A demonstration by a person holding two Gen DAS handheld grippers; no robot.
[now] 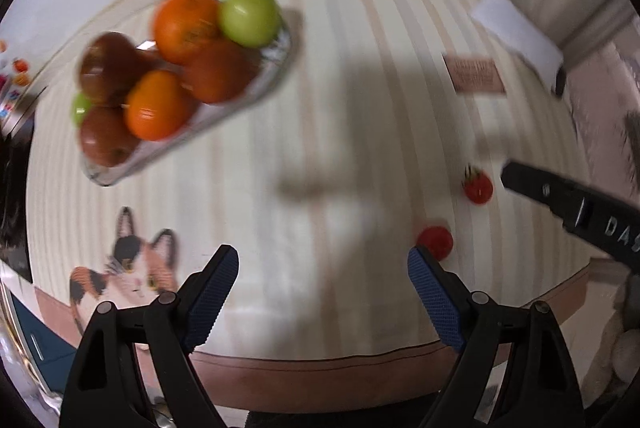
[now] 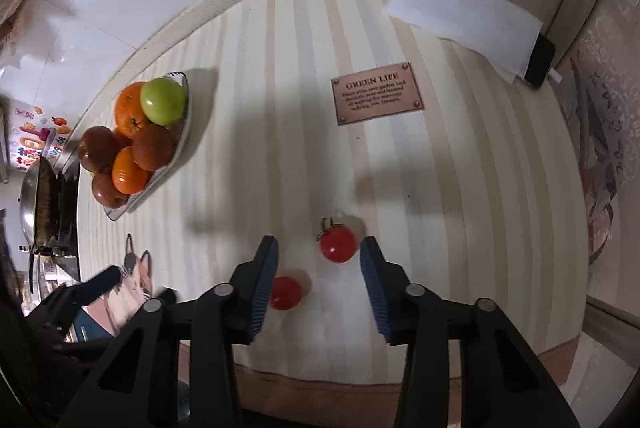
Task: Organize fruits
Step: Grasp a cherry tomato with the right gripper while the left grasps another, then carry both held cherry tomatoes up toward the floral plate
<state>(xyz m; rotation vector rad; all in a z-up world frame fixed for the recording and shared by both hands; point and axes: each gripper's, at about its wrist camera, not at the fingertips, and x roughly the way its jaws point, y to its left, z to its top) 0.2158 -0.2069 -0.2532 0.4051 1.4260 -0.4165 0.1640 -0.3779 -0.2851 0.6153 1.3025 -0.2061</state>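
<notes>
A boat-shaped dish [image 1: 276,56] [image 2: 120,214], piled with oranges [image 1: 186,24], dark red apples [image 1: 106,66] and a green apple [image 1: 250,14] [image 2: 164,100], stands at the back left of the striped tablecloth. Two small red tomatoes lie near the front edge. My right gripper [image 2: 319,242] points down over the stemmed tomato [image 2: 338,242] [image 1: 478,188], which sits between its blue pads with a gap on each side. The other tomato [image 2: 285,293] [image 1: 436,240] lies just beside the left finger. My left gripper [image 1: 322,254] hangs open over bare cloth, its right finger close to that tomato.
A printed "GREEN LIFE" plaque [image 2: 376,98] and a cat picture [image 1: 128,268] mark the cloth. White paper [image 2: 464,16] lies over a black phone [image 2: 540,62] at the back right. A metal pan [image 2: 38,200] sits beyond the left edge. The brown table border [image 1: 320,368] runs along the front.
</notes>
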